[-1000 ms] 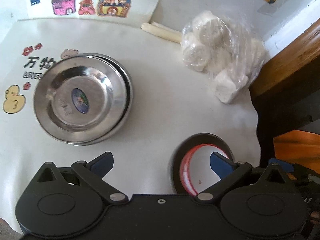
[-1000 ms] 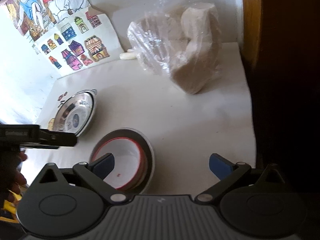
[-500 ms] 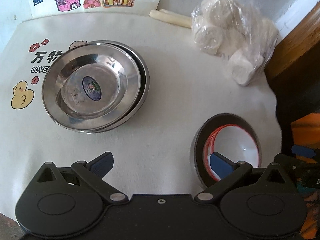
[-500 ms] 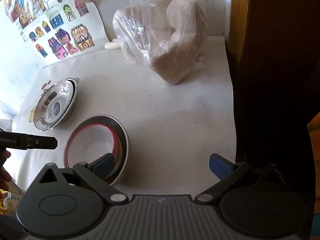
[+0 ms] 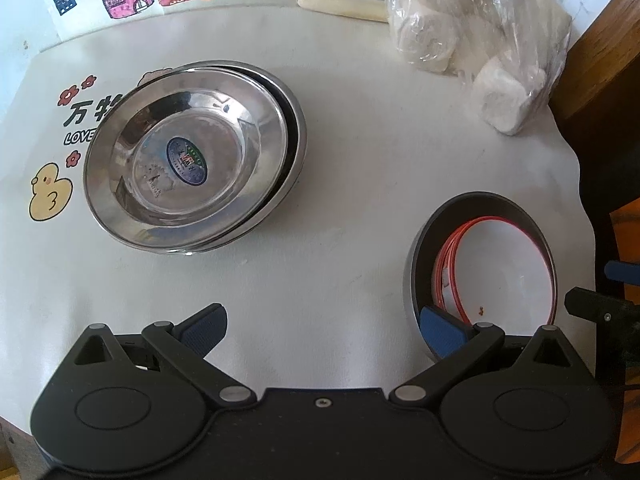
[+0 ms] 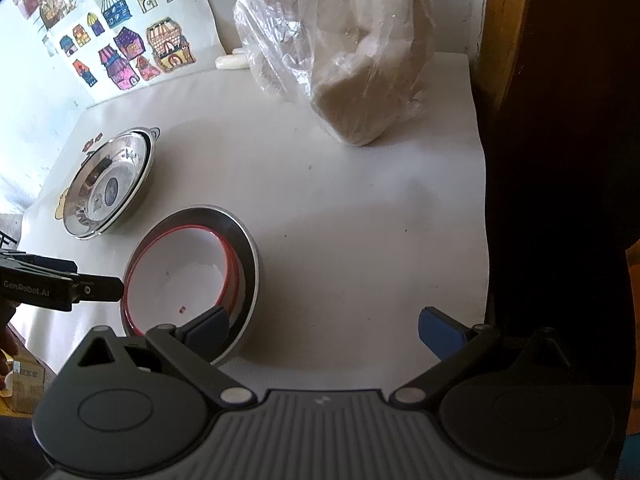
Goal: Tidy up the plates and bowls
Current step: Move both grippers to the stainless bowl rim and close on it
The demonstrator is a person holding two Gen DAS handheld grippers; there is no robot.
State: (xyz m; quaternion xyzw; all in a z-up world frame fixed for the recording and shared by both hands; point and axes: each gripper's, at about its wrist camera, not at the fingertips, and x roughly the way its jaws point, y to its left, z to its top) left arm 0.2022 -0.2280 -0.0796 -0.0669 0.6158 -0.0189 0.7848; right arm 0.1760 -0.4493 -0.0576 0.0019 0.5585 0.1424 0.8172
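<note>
Two steel plates point(image 5: 188, 156) lie stacked on the white table at the left; the right wrist view shows the same steel plates point(image 6: 108, 184) far left. White red-rimmed bowls point(image 5: 500, 268) are nested inside a grey metal bowl point(image 5: 424, 240) near the table's right edge. In the right wrist view the red-rimmed bowls point(image 6: 176, 276) fill the grey bowl point(image 6: 250, 264). My left gripper point(image 5: 322, 326) is open and empty, its right finger over the grey bowl's near rim. My right gripper point(image 6: 324, 326) is open and empty too, its left finger over that bowl's rim.
A clear bag of white rolls point(image 5: 476, 36) sits at the back right by a wooden frame point(image 5: 600, 40). A pale stick point(image 5: 340, 4) lies behind it. Coloured house drawings point(image 6: 132, 56) hang on the back wall. The table edge point(image 5: 576, 168) drops off at the right.
Both grippers have pulled back and risen, so the plates and nested bowls show more fully. Nothing was picked up or moved; both grippers stay open.
</note>
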